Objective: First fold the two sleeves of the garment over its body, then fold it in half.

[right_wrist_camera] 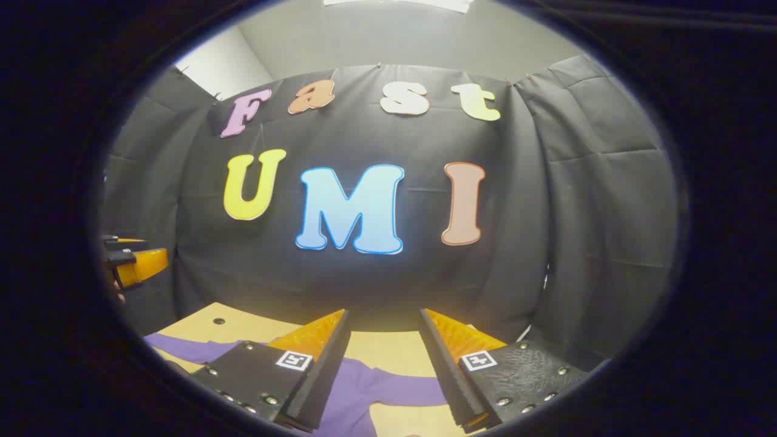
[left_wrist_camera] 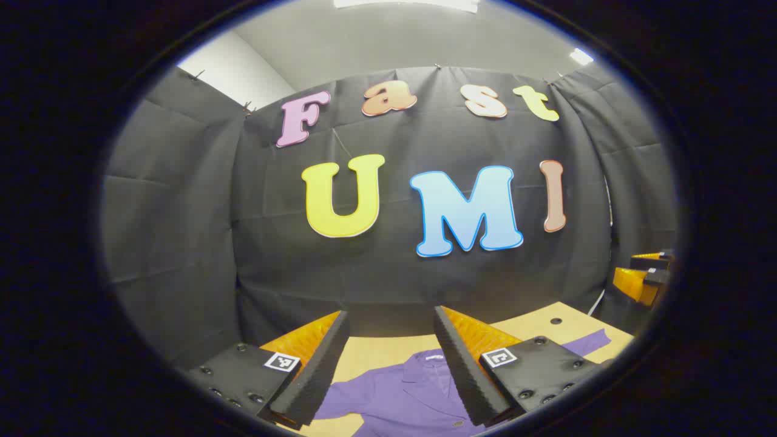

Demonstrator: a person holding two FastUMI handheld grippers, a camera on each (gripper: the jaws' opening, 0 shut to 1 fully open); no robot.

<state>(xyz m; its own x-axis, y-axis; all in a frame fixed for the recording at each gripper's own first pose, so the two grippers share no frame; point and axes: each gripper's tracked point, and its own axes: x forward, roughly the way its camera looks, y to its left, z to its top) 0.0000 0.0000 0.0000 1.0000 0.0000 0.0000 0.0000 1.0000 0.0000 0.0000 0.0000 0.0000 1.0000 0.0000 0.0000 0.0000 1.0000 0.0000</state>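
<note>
- Left gripper (left_wrist_camera: 391, 315): fingers spread wide, holding nothing, raised above the purple shirt (left_wrist_camera: 407, 394).
- The purple shirt lies flat on the tan table (left_wrist_camera: 546, 318), collar toward the wall.
- Right gripper (right_wrist_camera: 382, 315): fingers likewise apart and empty, above one sleeve (right_wrist_camera: 388, 388).

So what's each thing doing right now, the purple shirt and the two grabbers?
Purple shirt: lying flat on the table, collar toward the booth wall, sleeve spread out to the side, not folded yet.
Left gripper: open, raised above the shirt, holding nothing.
Right gripper: open, raised above the shirt, holding nothing.
Table: tan top, partly covered by the shirt.
</note>
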